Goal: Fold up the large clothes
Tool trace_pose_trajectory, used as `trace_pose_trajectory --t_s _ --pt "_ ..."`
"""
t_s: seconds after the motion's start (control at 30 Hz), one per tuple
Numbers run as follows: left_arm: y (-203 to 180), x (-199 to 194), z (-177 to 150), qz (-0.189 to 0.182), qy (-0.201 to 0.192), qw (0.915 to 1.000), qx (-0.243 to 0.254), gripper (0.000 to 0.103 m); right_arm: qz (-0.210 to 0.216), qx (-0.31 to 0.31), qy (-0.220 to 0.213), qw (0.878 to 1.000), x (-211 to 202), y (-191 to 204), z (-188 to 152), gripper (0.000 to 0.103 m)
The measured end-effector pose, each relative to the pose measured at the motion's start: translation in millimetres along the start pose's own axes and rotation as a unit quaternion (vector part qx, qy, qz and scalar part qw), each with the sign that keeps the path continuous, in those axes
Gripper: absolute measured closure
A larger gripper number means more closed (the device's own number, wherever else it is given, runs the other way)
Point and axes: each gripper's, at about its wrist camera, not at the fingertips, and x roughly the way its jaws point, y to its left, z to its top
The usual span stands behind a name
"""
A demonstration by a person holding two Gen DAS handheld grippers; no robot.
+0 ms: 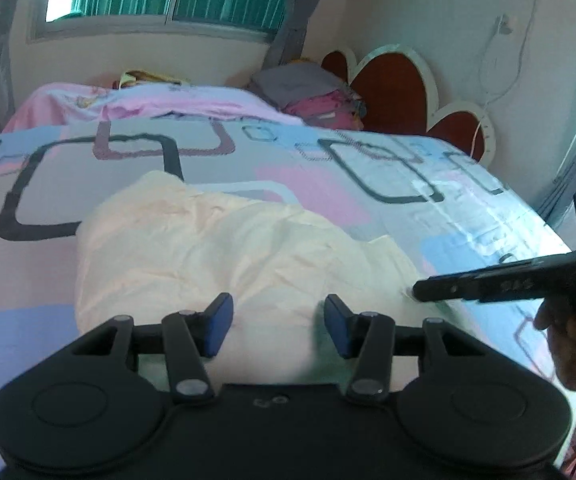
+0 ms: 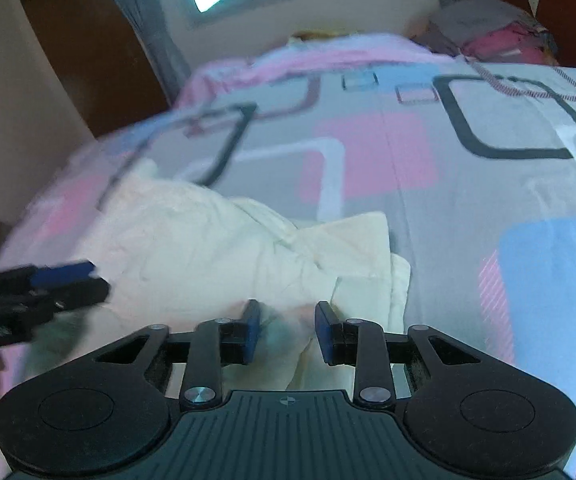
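A crumpled cream fabric garment is spread on the bedspread patterned with pink, blue and grey squares. The left gripper is held wide open just above its near edge, gripping nothing. The right gripper is likewise parted over the garment's right folds, empty.

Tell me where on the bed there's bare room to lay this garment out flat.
The bedspread is bare beyond the cream garment, up to the pink blanket, and toward the headboard. It is crowded along the near edge, where both hand-held grippers meet the garment, and by the folded pile.
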Motion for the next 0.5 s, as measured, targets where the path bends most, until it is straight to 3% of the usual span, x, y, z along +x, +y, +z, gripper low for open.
trace_pose_trajectory --t_s 0.1,0.23,0.43,0.5 --pt "-6 -30 -14 -0.001 -0.011 0.9999 0.002 0.054 0.043 -0.018 -0.011 0.999 -36 13 -15 0.073" --pt "-13 -55 -41 -0.001 0.001 0.9999 -0.013 0.054 0.094 -0.043 0.011 0.995 -56 29 -45 0.073" --pt "-24 -66 -73 0.041 0.012 0.9988 -0.024 0.055 0.035 -0.090 0.046 0.994 -45 33 -88 0.073" --pt "-28 -69 -81 0.053 0.015 0.9981 -0.026 0.055 0.035 -0.077 0.049 0.995 -45 25 -94 0.073"
